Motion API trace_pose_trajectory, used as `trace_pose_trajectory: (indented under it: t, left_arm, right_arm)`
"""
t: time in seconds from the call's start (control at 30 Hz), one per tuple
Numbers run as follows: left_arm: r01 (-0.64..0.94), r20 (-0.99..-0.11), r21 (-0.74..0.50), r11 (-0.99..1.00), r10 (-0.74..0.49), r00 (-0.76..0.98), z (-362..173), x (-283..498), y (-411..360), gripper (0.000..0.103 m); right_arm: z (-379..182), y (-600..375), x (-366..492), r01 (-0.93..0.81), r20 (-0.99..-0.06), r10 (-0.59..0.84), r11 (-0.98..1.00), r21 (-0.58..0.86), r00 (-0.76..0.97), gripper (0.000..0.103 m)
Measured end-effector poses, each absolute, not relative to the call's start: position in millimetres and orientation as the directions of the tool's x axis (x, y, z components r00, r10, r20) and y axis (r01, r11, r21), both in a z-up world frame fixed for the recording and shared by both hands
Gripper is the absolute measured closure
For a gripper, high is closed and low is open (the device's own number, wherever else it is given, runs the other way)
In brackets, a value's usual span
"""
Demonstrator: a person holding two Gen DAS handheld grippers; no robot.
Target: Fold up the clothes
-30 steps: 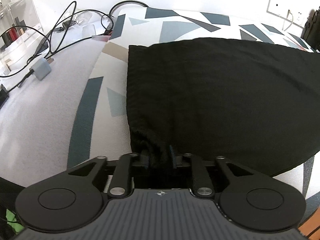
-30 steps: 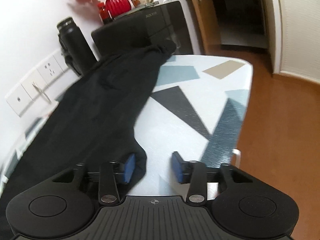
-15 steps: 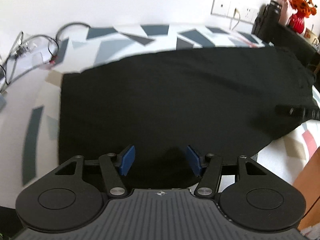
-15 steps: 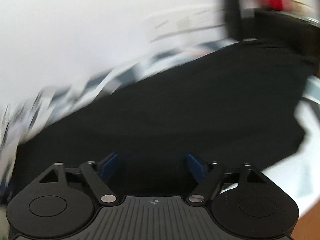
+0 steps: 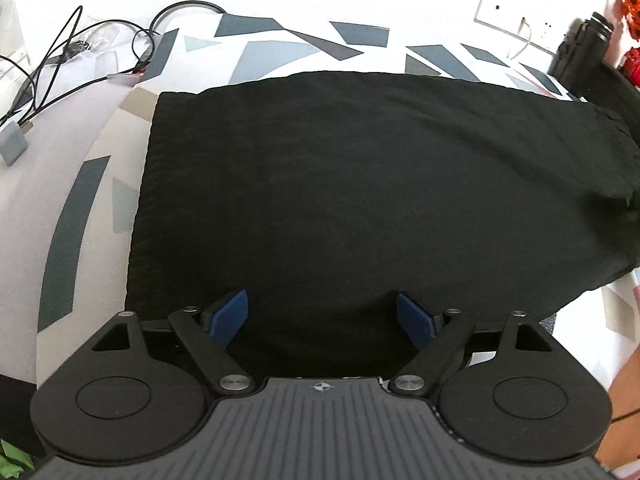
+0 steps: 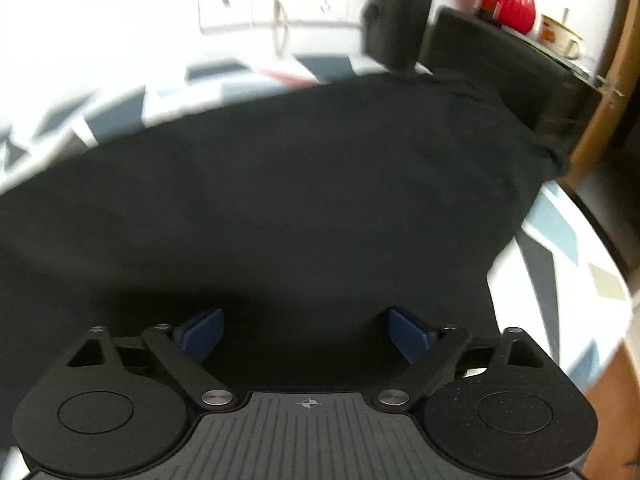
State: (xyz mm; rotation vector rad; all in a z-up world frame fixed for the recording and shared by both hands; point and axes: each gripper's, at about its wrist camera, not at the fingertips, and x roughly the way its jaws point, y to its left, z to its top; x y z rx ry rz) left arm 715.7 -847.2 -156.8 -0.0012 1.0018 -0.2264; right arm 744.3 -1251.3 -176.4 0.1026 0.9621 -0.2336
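between left tongs | black garment flat, unpinched

You had no readable text in either view. The only mark was a small crosshair sign printed on your left gripper's grey ribbed housing, centred at its front edge, behind the blue pads; the same crosshair stood on your right gripper's housing. No letters, numbers or brand names could be made out near either crosshair; the right view was blurred.
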Motion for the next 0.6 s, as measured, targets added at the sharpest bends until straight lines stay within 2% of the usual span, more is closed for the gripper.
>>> trace_pose_trajectory:
  t: [0.03, 0.1, 0.17, 0.37, 0.6]
  left_arm:
    - [0.181, -0.836, -0.102, 0.978, -0.183, 0.517, -157, 716, -847, 0.014]
    - [0.171, -0.838, -0.1, 0.98, -0.176, 0.517, -159, 717, -846, 0.01]
    - [0.16, -0.839, -0.098, 0.982, -0.168, 0.518, -160, 718, -845, 0.007]
    - [0.136, -0.835, -0.07, 0.988, -0.132, 0.534, -162, 715, -848, 0.0]
    - [0.103, -0.828, -0.085, 0.991, -0.128, 0.546, -164, 712, -846, 0.0]
  right_arm:
    - [-176, -1243, 752, 0.181, -0.833, -0.099, 0.983, 0.001, 0.544, 0.006]
    - [-176, -1225, 768, 0.058, -0.851, 0.004, 0.998, 0.041, 0.525, 0.004]
    - [-183, -1207, 783, -0.001, -0.861, -0.014, 1.0, -0.017, 0.508, 0.001]
    - [-182, -1201, 859, -0.009, -0.871, 0.013, 1.0, 0.01, 0.491, 0.001]
    - [-185, -1207, 952, -0.008, -0.86, 0.015, 1.0, 0.013, 0.509, 0.001]
